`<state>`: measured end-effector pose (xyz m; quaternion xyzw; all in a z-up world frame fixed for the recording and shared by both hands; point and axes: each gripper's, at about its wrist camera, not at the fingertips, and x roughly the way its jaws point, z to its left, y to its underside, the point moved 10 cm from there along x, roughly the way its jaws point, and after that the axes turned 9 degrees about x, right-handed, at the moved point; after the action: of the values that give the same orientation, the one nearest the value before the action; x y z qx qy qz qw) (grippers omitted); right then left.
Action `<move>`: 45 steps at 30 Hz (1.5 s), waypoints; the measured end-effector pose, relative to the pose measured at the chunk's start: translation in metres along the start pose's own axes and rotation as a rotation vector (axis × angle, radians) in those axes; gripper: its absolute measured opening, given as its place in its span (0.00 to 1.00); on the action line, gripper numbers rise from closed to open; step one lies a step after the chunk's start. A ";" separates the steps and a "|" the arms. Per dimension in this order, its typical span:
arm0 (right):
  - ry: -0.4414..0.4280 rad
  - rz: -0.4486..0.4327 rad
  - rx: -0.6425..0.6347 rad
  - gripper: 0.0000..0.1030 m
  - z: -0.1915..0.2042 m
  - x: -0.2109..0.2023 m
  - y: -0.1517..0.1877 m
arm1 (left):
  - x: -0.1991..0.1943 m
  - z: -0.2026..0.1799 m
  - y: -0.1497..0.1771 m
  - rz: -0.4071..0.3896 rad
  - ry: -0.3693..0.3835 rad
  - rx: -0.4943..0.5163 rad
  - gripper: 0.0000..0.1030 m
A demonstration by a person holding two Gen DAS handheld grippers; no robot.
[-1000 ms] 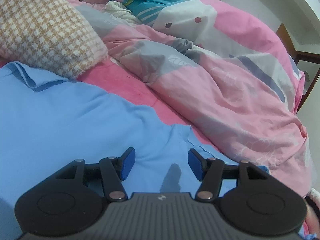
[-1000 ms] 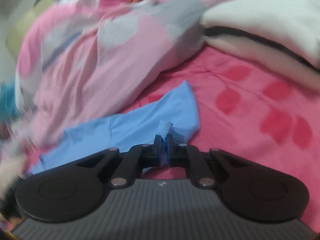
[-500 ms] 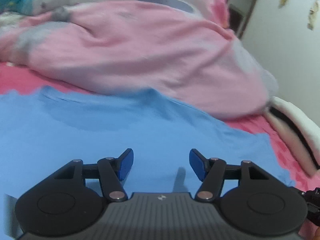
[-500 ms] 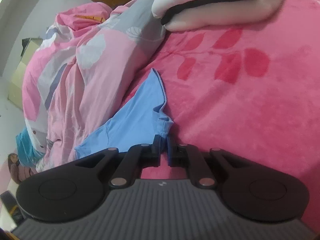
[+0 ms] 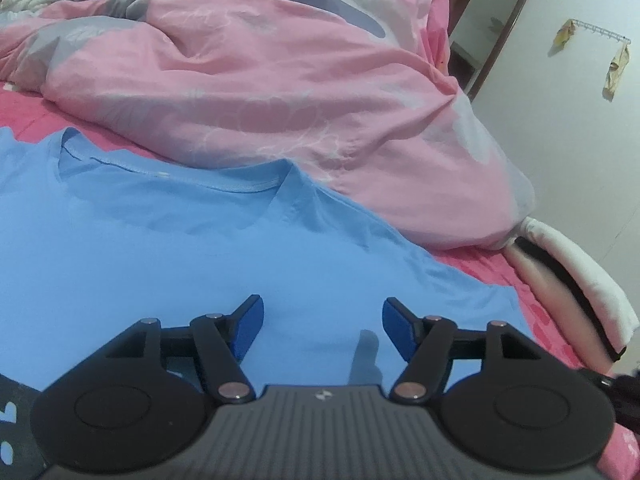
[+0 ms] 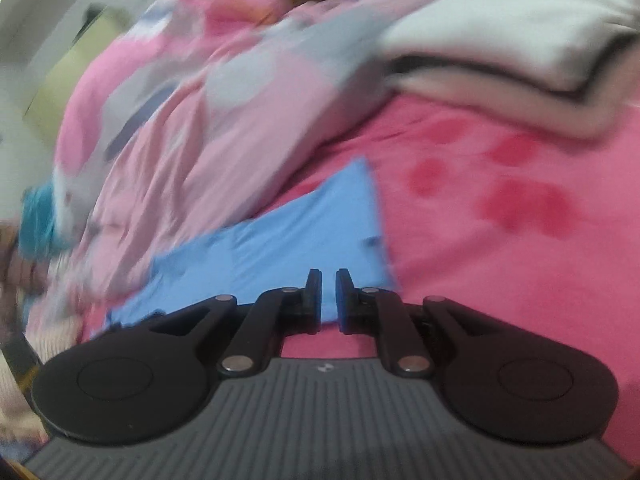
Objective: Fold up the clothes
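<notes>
A light blue T-shirt (image 5: 180, 248) lies flat on the pink bed sheet, its collar (image 5: 168, 176) towards the duvet. My left gripper (image 5: 322, 312) hovers just over the shirt's chest. Its jaws are opening, with nothing between the blue pads (image 5: 248, 328). In the blurred right wrist view, the shirt's sleeve (image 6: 288, 240) lies spread on the sheet (image 6: 500, 260). My right gripper (image 6: 328, 280) sits at the sleeve's near edge. Its jaws are opening: a narrow gap shows between the pads, and they no longer pinch the cloth.
A rumpled pink and grey duvet (image 5: 260, 80) is heaped along the far side of the shirt and also fills the upper left of the right wrist view (image 6: 180, 128). A folded white and black blanket (image 5: 580, 280) lies to the right (image 6: 520, 40). A wall and a wooden frame stand beyond.
The left gripper swept right across the shirt, from the pillow side to the collar, and spread a little wider. The right gripper, earlier shut on the sleeve hem, has parted and let it go.
</notes>
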<state>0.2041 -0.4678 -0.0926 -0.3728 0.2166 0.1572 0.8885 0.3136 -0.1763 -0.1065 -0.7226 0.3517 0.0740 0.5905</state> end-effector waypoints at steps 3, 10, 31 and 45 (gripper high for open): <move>0.050 0.047 -0.108 0.05 -0.004 0.030 -0.003 | -0.001 0.003 0.000 -0.009 0.021 -0.026 0.65; 0.274 -0.115 -0.142 0.06 -0.038 0.015 -0.056 | 0.000 0.006 -0.001 -0.020 0.053 -0.064 0.66; 0.089 0.188 -0.119 0.05 0.031 0.150 -0.059 | 0.001 0.010 -0.001 -0.037 0.088 -0.105 0.66; 0.086 0.154 -0.026 0.05 0.014 0.090 -0.063 | -0.001 0.013 -0.001 -0.042 0.104 -0.123 0.66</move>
<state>0.3128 -0.4895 -0.0911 -0.3730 0.2805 0.2117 0.8587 0.3179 -0.1642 -0.1090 -0.7677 0.3612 0.0454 0.5273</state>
